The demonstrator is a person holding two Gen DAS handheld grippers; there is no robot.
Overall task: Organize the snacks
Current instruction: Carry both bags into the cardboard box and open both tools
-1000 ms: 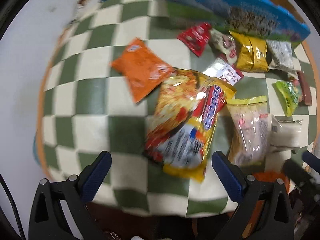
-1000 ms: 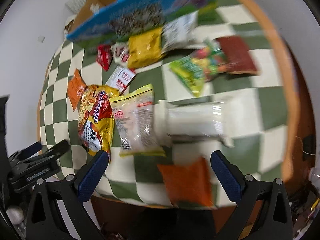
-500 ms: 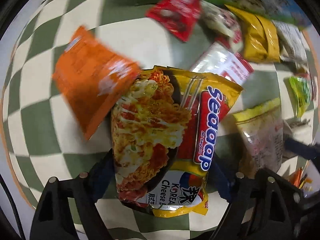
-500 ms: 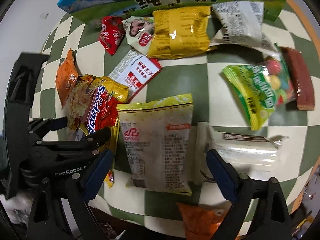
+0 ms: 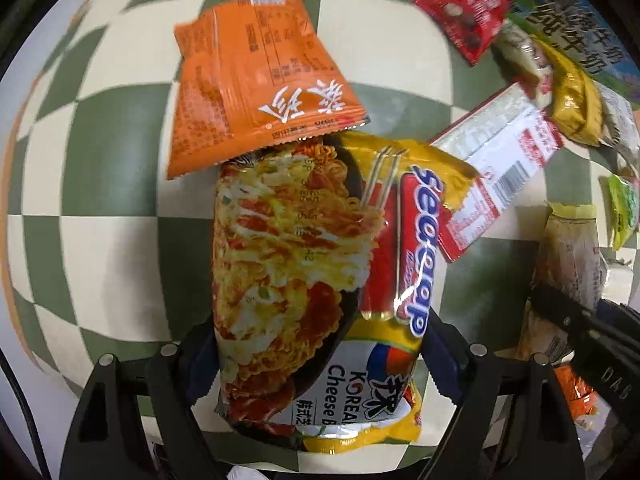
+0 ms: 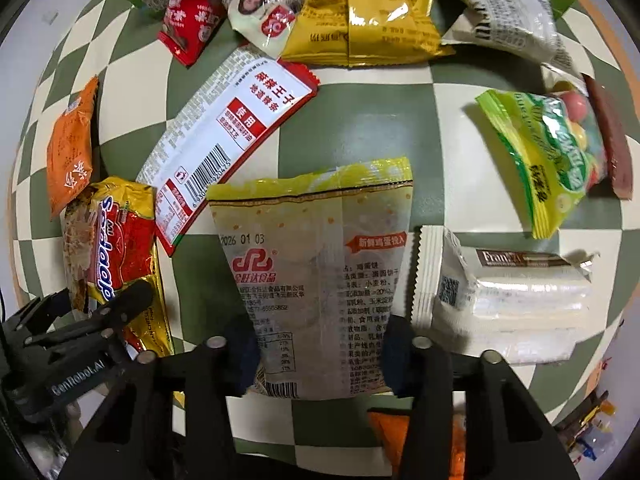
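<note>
We get bright overhead light, glare on the noodle packet (image 5: 304,264) — checkered tablecloth (image 5: 92,248) bends, blurs near the edges.

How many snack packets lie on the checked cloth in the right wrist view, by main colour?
Orange packets: 2
Red packet: 1
Yellow, meaning noodle pack, biscuit bag, plain yellow packet: 3
White packets: 4
Green bag: 1
Brown bar: 1
Total: 12
</note>
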